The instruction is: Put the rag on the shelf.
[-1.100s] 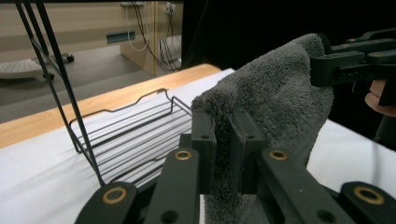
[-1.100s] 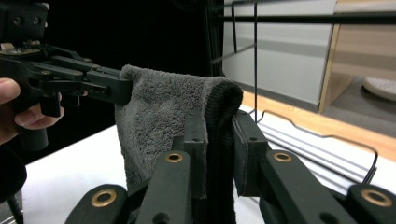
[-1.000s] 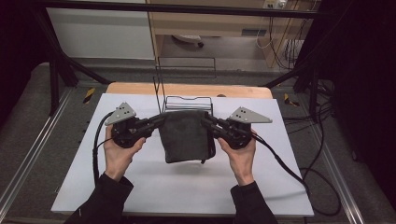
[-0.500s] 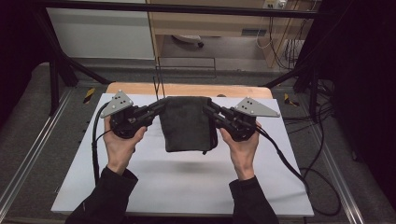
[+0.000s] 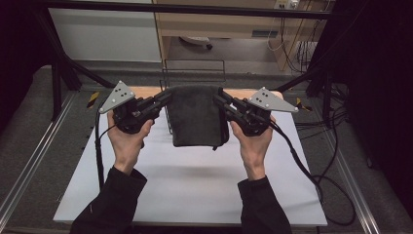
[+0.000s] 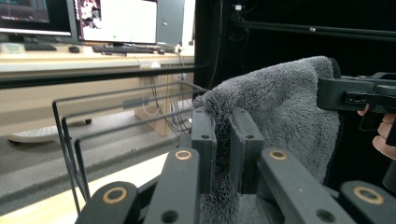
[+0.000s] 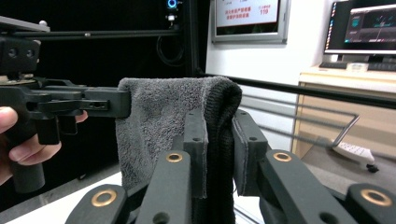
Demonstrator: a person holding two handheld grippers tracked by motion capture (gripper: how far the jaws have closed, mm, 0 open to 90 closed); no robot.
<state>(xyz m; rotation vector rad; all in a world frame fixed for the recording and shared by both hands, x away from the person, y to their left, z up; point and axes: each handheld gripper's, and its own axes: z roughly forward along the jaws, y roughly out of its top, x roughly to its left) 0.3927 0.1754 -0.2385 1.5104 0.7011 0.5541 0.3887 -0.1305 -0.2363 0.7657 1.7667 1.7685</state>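
Front: bare white table (image 5: 195,195) is lying open under the hanging towel (image 5: 197,117).
Behind: wire rack (image 5: 168,78) is standing just past the towel, blocking passage.

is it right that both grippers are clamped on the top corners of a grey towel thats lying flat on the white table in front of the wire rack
Not quite. The towel is not lying flat: the high view shows it hanging in the air, folded over, between the left gripper and the right gripper. Both are shut on its top corners, above the white table and in front of the wire rack.
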